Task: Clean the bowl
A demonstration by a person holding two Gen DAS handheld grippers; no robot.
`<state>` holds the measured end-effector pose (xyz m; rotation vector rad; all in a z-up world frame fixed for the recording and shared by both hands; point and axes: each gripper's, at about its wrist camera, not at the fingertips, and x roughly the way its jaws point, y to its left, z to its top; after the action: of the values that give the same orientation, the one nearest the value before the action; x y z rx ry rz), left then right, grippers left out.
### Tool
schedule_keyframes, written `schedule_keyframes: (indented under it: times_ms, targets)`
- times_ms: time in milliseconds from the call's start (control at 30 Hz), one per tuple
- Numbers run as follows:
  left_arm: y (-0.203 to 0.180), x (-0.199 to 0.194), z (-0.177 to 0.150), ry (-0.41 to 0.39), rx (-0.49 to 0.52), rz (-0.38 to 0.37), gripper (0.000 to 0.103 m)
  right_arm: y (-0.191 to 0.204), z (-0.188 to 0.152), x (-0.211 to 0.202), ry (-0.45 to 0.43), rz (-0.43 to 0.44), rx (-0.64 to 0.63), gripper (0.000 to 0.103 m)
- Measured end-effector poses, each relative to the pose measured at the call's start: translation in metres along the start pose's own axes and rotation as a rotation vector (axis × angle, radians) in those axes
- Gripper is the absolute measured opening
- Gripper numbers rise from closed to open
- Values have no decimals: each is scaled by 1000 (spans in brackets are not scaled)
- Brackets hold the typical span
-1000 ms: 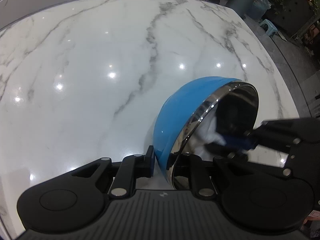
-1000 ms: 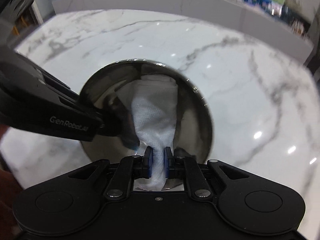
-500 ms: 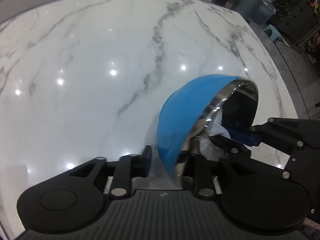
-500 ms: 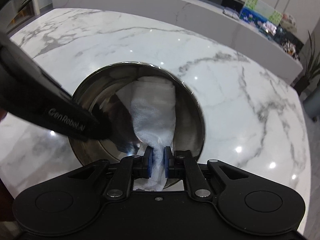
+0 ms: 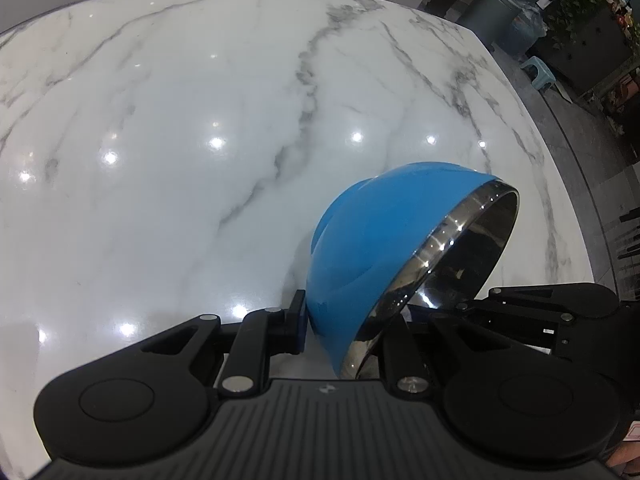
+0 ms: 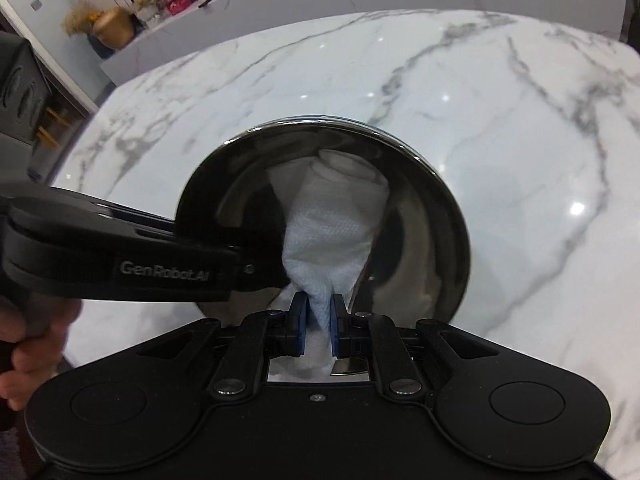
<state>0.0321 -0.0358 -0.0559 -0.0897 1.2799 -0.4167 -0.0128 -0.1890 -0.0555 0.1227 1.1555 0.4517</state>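
Bowl [image 5: 372, 248], blue outside and steel inside, is tilted on its side above the tabletop [image 5: 160, 160], its rim clamped by the left gripper [image 5: 344, 332]. The right gripper [image 6: 319, 318] pinches a white cloth [image 6: 332, 224] spread inside it.

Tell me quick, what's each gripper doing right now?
Left gripper: closed on the rim of the blue bowl, holding it tilted.
Right gripper: closed on the white paper towel inside the bowl.
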Motion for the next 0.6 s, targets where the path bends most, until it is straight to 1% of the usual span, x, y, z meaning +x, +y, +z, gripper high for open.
schedule_keyframes:
  times_ms: [67,167,200,333,433,533,600]
  targets:
    - [-2,-1,0,2,18,5,15,1,0,0,5,-38,-23,10]
    - [-4,-1,0,6,40,10,15,7,0,-1,0,-122,-105,9]
    - [-4,-1,-1,7,42,10,15,15,-2,-3,-11,-189,-177,9]
    - [-5,-1,-1,9,50,15,15,34,-6,-9,-76,-358,-339,9]
    - [-3,0,-1,11,42,12,16,42,-7,-9,-112,-419,-420,8]
    - [-2,0,-1,11,35,10,16,42,-6,-3,-108,-427,-447,9]
    - [-1,1,0,13,27,8,16,40,-3,2,-97,-413,-435,9]
